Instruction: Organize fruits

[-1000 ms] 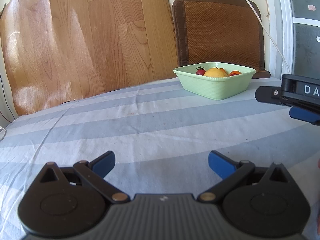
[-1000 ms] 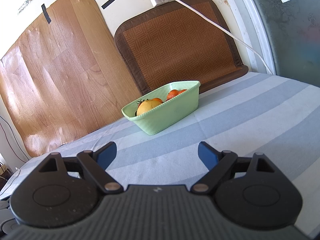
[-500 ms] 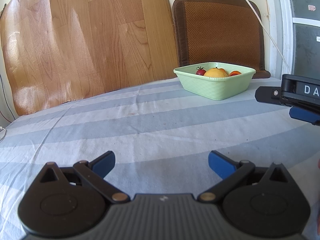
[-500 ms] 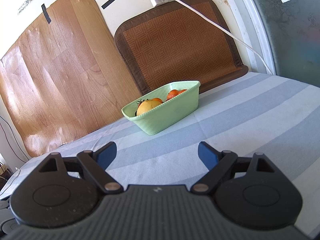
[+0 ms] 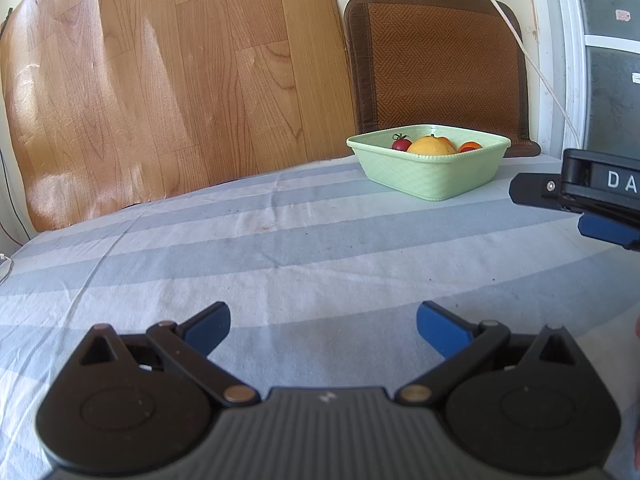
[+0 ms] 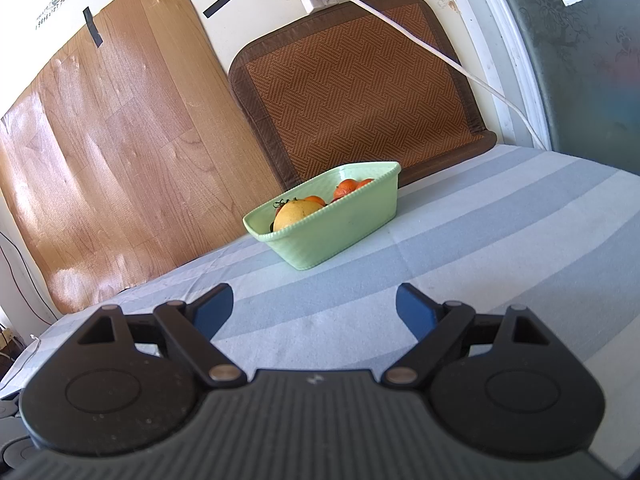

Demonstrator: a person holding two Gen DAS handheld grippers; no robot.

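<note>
A light green bowl (image 5: 430, 178) stands at the far side of the striped cloth; it also shows in the right wrist view (image 6: 340, 232). In it lie a yellow-orange fruit (image 5: 431, 146), a small red tomato (image 5: 401, 144) and orange tangerines (image 6: 347, 188). My left gripper (image 5: 323, 322) is open and empty, low over the cloth, well short of the bowl. My right gripper (image 6: 314, 307) is open and empty, also short of the bowl. The right gripper's side shows at the right edge of the left wrist view (image 5: 588, 200).
The table is covered by a grey and white striped cloth (image 5: 280, 248). A wood-pattern board (image 5: 160, 88) and a brown woven mat (image 5: 436, 64) lean on the wall behind. A white cable (image 6: 440, 60) hangs from a power strip. A window frame stands at the right.
</note>
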